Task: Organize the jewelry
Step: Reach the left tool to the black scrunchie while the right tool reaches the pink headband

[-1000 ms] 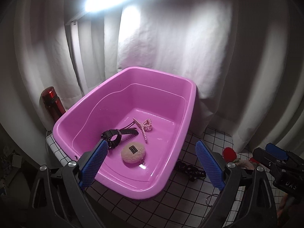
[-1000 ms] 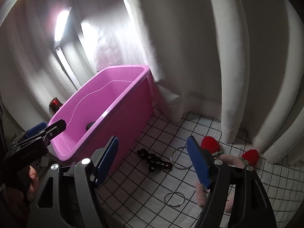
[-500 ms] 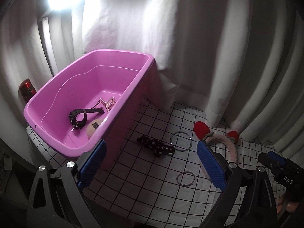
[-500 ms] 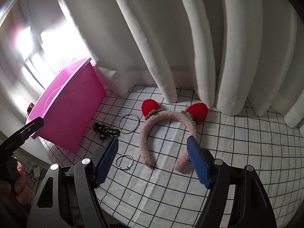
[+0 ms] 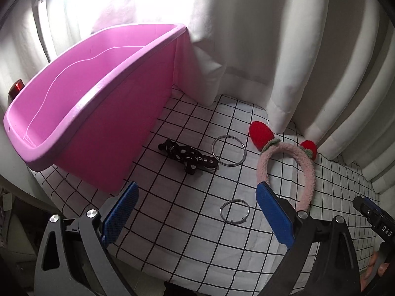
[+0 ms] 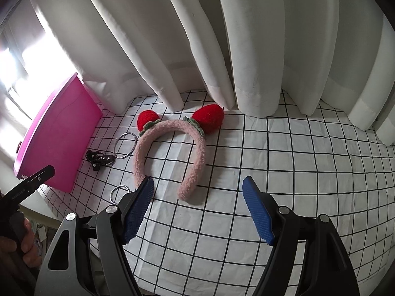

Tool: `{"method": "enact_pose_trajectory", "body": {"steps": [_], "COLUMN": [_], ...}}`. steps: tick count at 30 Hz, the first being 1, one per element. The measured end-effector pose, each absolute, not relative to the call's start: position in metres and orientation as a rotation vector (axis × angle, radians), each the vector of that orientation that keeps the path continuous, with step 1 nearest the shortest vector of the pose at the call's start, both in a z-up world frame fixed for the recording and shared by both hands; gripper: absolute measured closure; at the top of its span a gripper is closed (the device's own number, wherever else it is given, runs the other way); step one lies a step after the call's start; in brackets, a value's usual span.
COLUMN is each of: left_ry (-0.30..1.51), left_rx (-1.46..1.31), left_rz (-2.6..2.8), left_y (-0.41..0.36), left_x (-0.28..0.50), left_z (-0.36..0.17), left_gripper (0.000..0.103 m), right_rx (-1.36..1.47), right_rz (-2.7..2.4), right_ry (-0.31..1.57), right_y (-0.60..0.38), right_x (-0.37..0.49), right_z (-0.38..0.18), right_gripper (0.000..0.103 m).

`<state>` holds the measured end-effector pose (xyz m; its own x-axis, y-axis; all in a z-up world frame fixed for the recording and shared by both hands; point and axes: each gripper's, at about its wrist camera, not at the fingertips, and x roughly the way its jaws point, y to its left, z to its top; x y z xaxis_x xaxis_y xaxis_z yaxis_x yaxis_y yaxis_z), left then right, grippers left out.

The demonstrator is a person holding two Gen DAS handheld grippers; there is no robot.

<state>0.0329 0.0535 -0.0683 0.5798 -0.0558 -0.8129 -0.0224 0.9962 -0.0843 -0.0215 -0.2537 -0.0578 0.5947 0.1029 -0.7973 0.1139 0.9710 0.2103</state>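
A pink tub [image 5: 81, 113] [image 6: 56, 138] stands at the left on a white checked cloth [image 5: 177, 224]; its inside is hidden from here. On the cloth lie a black patterned hair clip [image 5: 188, 157] [image 6: 100, 159], a large metal ring [image 5: 229, 150] [image 6: 125, 145], a small metal ring [image 5: 234, 212] [image 6: 118, 193] and a pink fluffy headband with red strawberry ears [image 5: 303, 170] [image 6: 170, 153]. My left gripper [image 5: 195, 209] is open and empty, above the small ring. My right gripper [image 6: 197, 204] is open and empty, just in front of the headband's ends.
White curtains [image 6: 222, 44] hang close behind the cloth. A red bottle top [image 5: 16, 90] shows behind the tub at far left. The table edge drops off at the near left. The checked cloth runs on to the right [image 6: 308, 162].
Both grippers have swung right, away from the tub toward the loose items. The tub's contents have dropped out of sight and the headband has come into full view.
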Motion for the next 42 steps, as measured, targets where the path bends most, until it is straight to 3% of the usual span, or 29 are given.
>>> {"method": "enact_pose_trajectory", "body": {"steps": [14,42], "left_ry": [1.035,1.062], "left_rx": [-0.15,-0.165], "left_rz": [0.077,0.176], "left_y": [0.061,0.072], "left_x": [0.089,0.153], "left_z": [-0.13,-0.185], "left_gripper": [0.009,0.009], "right_rx": [0.262,0.157], "right_rz": [-0.017,-0.078], "right_ry": [0.996,1.028], "right_y": [-0.259,-0.251], "right_x": [0.014,0.085], "right_z": [-0.103,-0.15], "right_gripper": [0.032,0.032]}}
